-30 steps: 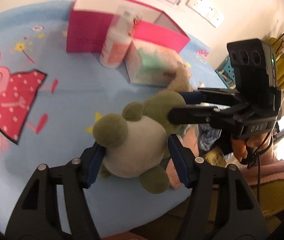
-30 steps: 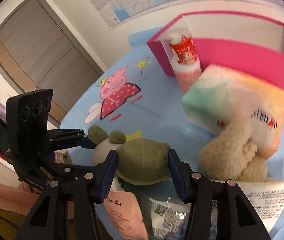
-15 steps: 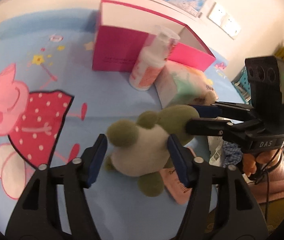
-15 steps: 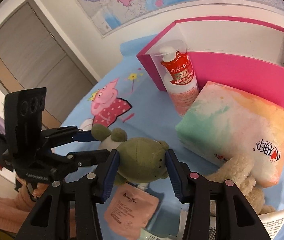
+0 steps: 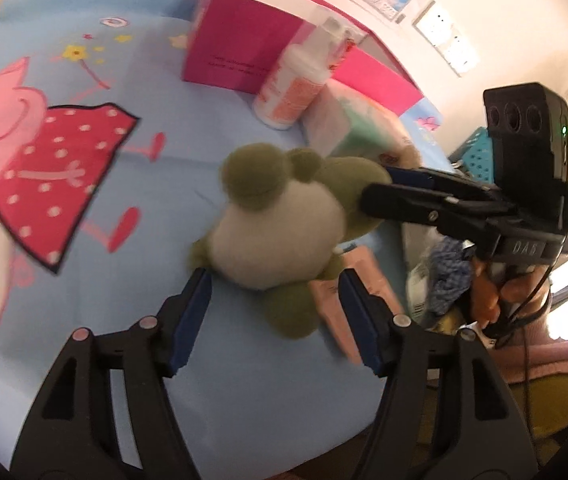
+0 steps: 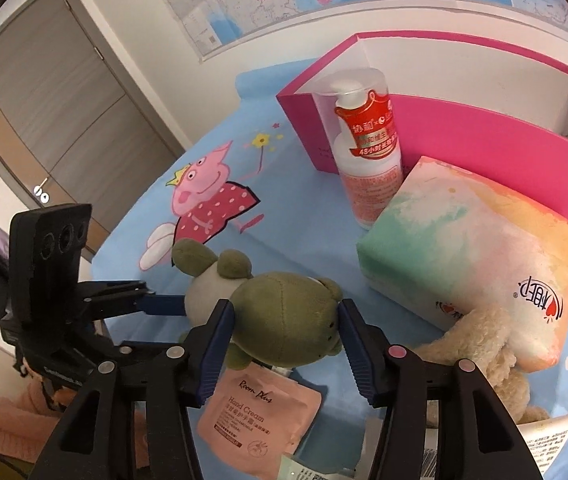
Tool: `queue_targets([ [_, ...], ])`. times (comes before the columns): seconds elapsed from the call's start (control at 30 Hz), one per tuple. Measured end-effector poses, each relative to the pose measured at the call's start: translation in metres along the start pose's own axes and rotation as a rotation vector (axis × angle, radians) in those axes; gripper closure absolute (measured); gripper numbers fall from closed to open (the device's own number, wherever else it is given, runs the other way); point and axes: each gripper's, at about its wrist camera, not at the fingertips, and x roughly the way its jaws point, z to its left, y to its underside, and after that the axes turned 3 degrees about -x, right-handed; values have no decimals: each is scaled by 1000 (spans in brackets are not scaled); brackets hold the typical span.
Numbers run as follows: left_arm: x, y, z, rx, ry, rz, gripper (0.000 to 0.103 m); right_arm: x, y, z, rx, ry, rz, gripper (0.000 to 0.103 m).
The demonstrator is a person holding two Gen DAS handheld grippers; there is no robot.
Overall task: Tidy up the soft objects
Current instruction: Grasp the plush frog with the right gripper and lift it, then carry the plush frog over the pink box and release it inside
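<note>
A green frog plush (image 6: 284, 316) with a pale belly (image 5: 280, 236) is held above the blue cartoon sheet (image 5: 84, 184). My right gripper (image 6: 284, 320) is shut on the frog's head; it also shows in the left wrist view (image 5: 387, 188). My left gripper (image 5: 276, 284) is open, its pads either side of the frog's lower body, apart from it; it also shows in the right wrist view (image 6: 164, 304). A beige plush (image 6: 483, 352) lies by the tissue pack (image 6: 471, 248).
An open pink box (image 6: 443, 120) stands at the back, with a lotion bottle (image 6: 367, 148) in front of it. A pink hand cream sachet (image 6: 260, 412) and paper packets lie under the frog. The sheet's near edge drops off below the grippers.
The right gripper has lifted the frog and carried it up and away from the near edge. The left gripper has let go of the frog's body and now stands open just behind it.
</note>
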Motion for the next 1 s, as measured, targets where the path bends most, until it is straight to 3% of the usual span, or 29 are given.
queue_targets([
  [0.1, -2, -4, -6, 15, -43, -33, 36, -1, 2, 0, 8, -4, -10, 52],
  [0.27, -24, -13, -16, 43, -43, -97, 36, -13, 1, 2, 23, -28, -49, 52],
  [0.5, -68, -43, -49, 163, -74, -220, 36, -57, -22, 16, -35, -25, -179, 52],
  [0.77, -94, -112, -87, 285, -158, -331, 36, -101, -76, 20, -119, 29, -332, 52],
  [0.9, -89, -155, -82, 261, -131, -323, 36, -102, -110, 2, -121, 45, -362, 52],
  [1.0, -69, -182, -79, 252, -156, -303, 36, -95, -128, -17, -95, 47, -356, 52],
])
